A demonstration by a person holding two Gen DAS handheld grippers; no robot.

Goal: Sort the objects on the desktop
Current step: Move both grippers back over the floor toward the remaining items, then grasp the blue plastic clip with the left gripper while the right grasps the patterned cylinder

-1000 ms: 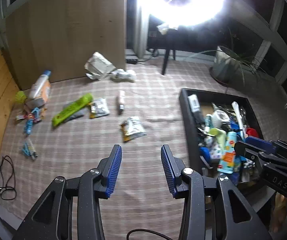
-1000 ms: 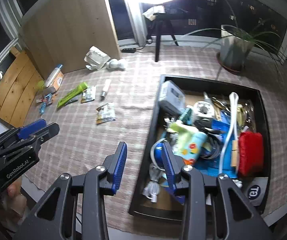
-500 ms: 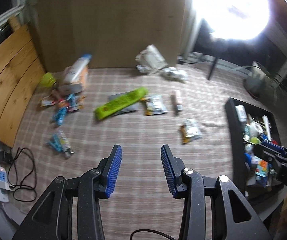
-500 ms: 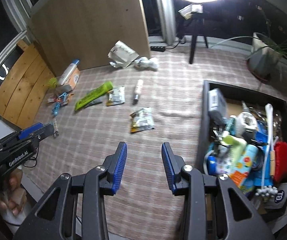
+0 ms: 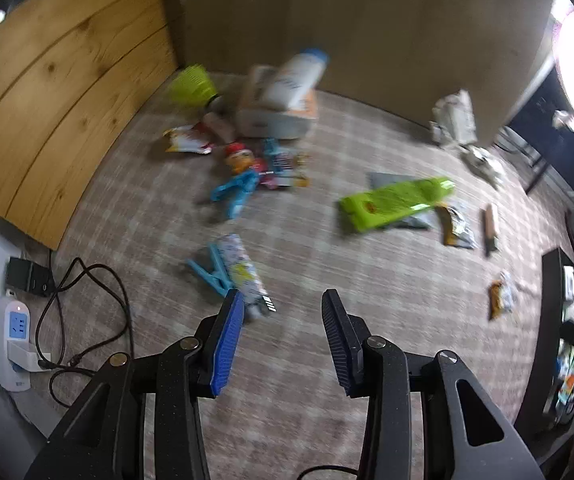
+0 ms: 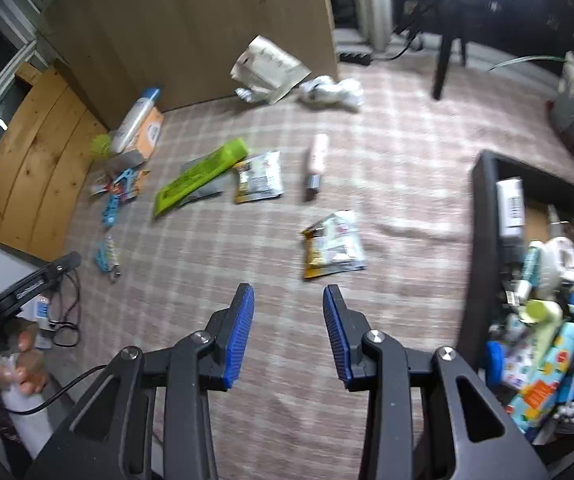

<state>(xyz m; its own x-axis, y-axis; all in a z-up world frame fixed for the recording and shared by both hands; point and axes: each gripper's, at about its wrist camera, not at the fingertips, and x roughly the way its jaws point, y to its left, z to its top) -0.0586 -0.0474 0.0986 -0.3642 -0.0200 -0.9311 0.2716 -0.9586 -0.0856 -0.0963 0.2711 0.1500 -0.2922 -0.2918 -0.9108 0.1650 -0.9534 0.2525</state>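
My left gripper (image 5: 283, 300) is open and empty above the checked cloth, just right of a blue clip and patterned packet (image 5: 233, 270). Farther off lie a green package (image 5: 397, 202), a blue toy figure (image 5: 243, 184), a white bottle on an orange box (image 5: 291, 80) and a small snack packet (image 5: 501, 296). My right gripper (image 6: 289, 294) is open and empty, a little short of a snack packet (image 6: 335, 244). A second snack packet (image 6: 257, 176), a pink tube (image 6: 317, 158) and the green package (image 6: 201, 176) lie beyond. The black box (image 6: 475, 248) full of several items is at the right.
Wooden boards (image 5: 47, 96) line the left side. A power strip (image 5: 13, 344) with black cables (image 5: 87, 300) lies at the cloth's left edge. Crumpled white bags (image 6: 271, 68) sit by a brown panel (image 6: 207, 20). A black stand leg (image 6: 445, 62) rises at the back.
Both grippers have swung left, away from the black box, and sunk lower. The left view now takes in the clip, toys and power strip; the right view now centres on the snack packets.
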